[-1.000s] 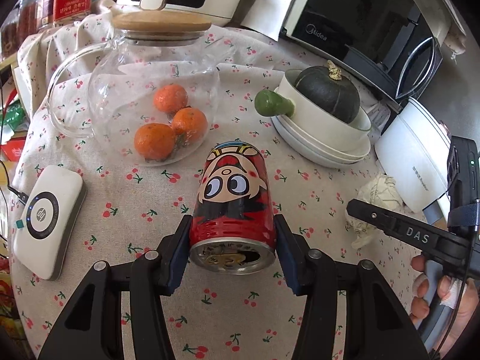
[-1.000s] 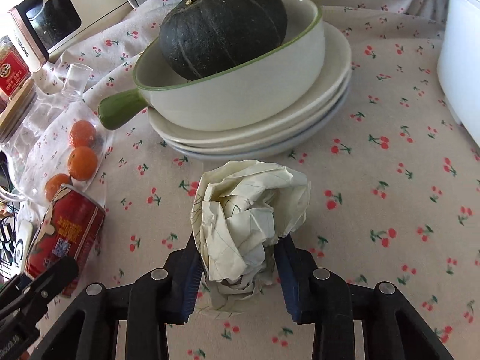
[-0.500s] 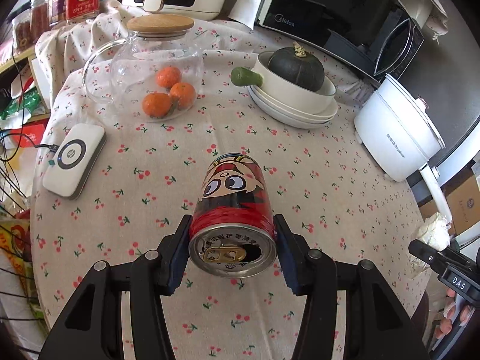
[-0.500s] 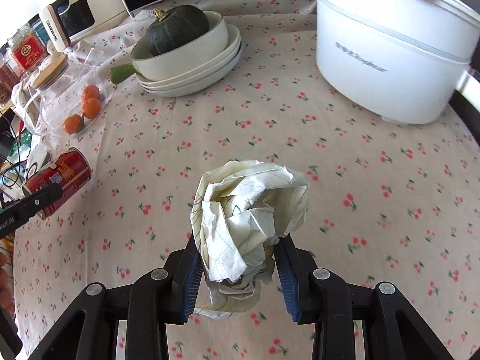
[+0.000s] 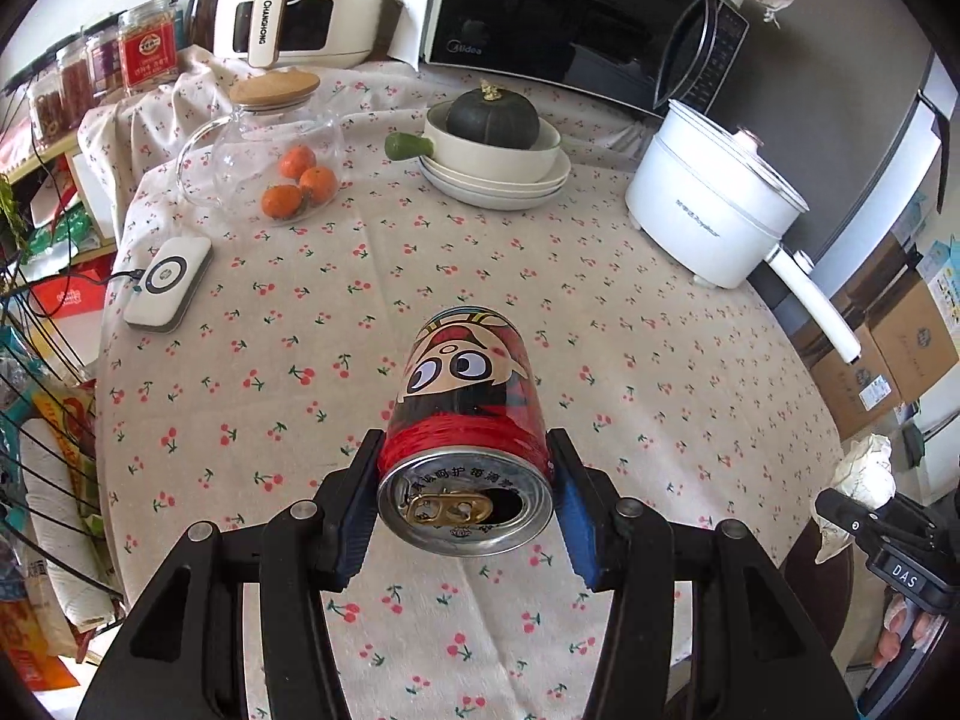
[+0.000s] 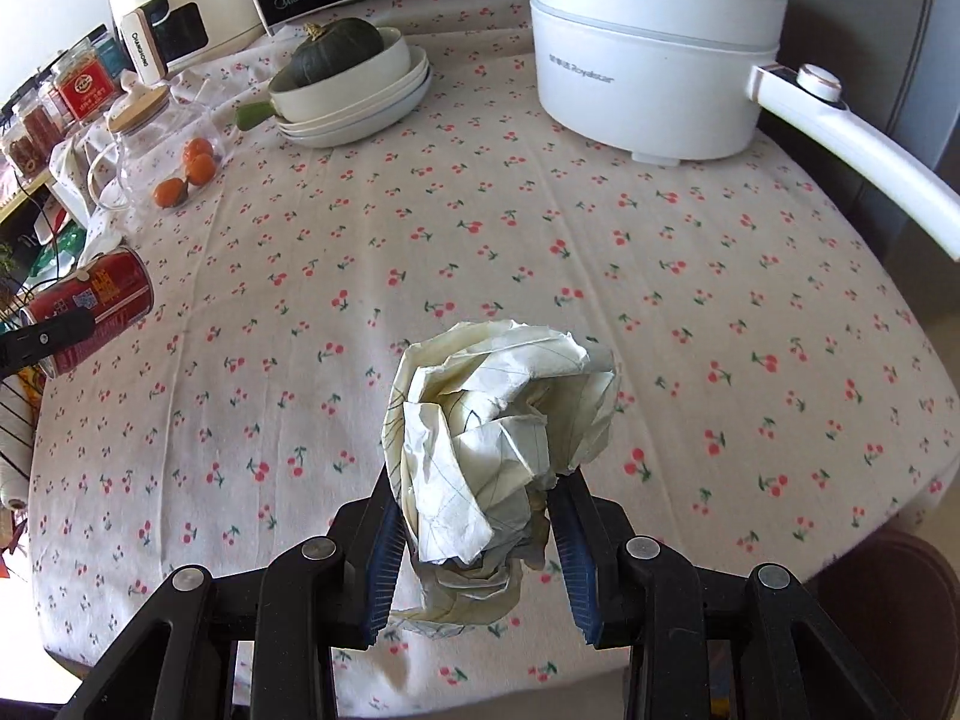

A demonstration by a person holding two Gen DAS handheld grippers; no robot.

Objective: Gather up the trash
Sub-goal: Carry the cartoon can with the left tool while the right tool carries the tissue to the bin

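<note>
Left gripper (image 5: 465, 504) clamped on a red cartoon drink can (image 5: 465, 438), blue-padded fingers (image 5: 354, 516) pressing both sides near the opened top. Can held sideways, pull-tab end facing the camera, bottom pointing out over the worktop (image 5: 540, 312), lifted clear of the cherry-print cloth. Same can visible at the far left edge of the right wrist view, still off the cloth.

Right gripper (image 6: 474, 516) pinched on a crumpled paper ball (image 6: 498, 438), fingers (image 6: 384, 546) squeezing its lower half while the bigger wad bulges up above them. Paper held up in the air near the front edge of the worktop, not touching the cloth. In the left wrist view that paper shows out past the right edge of the worktop, with the gripper body just under it.

Further back on the cloth: glass jar with a wooden lid (image 5: 273, 150) and three tangerines (image 5: 297, 186) inside, white wireless charger (image 5: 171, 282) near the left edge, dark green squash (image 5: 492, 117) sitting in a white pan with a green handle (image 5: 486, 150) on stacked plates. White electric cooking pot (image 5: 714, 210) over to the right, well apart from both grippers. Black microwave (image 5: 576, 30) and white air fryer (image 5: 300, 6) behind everything.
</note>
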